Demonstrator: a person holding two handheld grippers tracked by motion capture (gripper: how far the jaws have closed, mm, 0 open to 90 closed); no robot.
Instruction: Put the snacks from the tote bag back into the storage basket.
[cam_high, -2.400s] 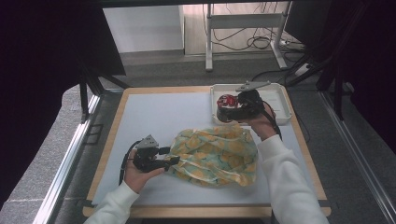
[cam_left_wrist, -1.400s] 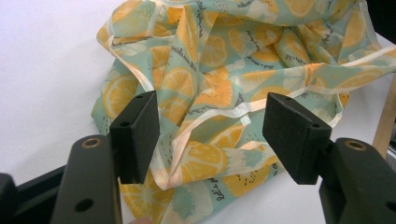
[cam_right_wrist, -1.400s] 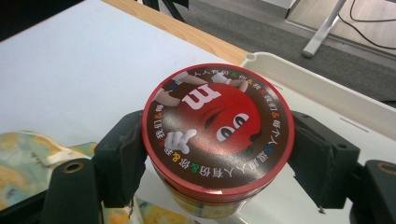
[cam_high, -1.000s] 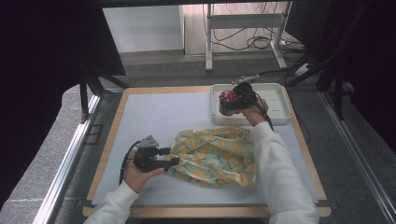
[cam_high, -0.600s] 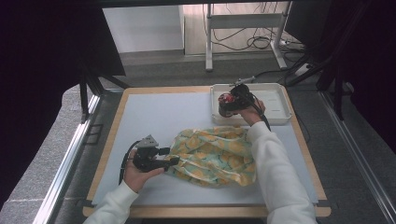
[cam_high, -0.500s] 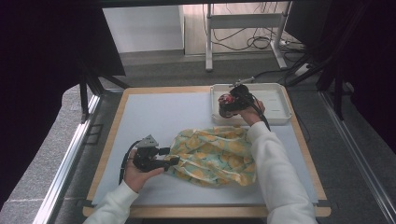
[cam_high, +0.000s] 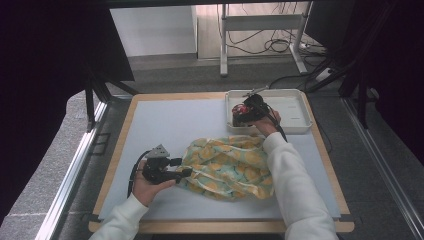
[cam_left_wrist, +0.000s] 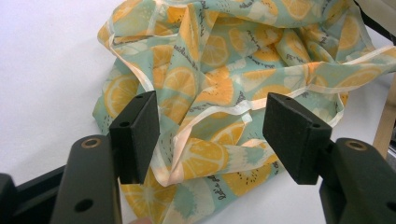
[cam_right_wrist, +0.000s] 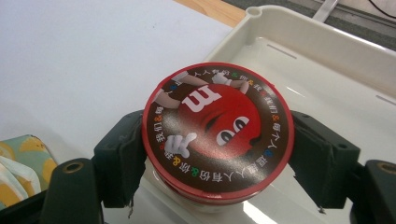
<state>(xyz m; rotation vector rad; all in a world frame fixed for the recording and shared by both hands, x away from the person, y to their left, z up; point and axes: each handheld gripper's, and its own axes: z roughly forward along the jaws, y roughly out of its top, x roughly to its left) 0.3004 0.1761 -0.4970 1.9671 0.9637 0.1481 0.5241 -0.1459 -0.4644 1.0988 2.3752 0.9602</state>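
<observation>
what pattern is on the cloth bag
Orange slices on teal, cream trim on the cloth bag; left gripper view.

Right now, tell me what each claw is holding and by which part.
The right claw grips the round red-lidded tin by its sides, just under the lid, over the white tray. The left claw stands open over the orange-print cloth bag, holding nothing.

— What do we have under it all?
— A white mat (cam_high: 165, 125) on a wood-edged table (cam_high: 118, 150) — we see grey floor (cam_high: 60, 170) around it.
— And farther back?
— A metal stand (cam_high: 260, 30) with loose cables (cam_high: 280, 42) on the floor.
</observation>
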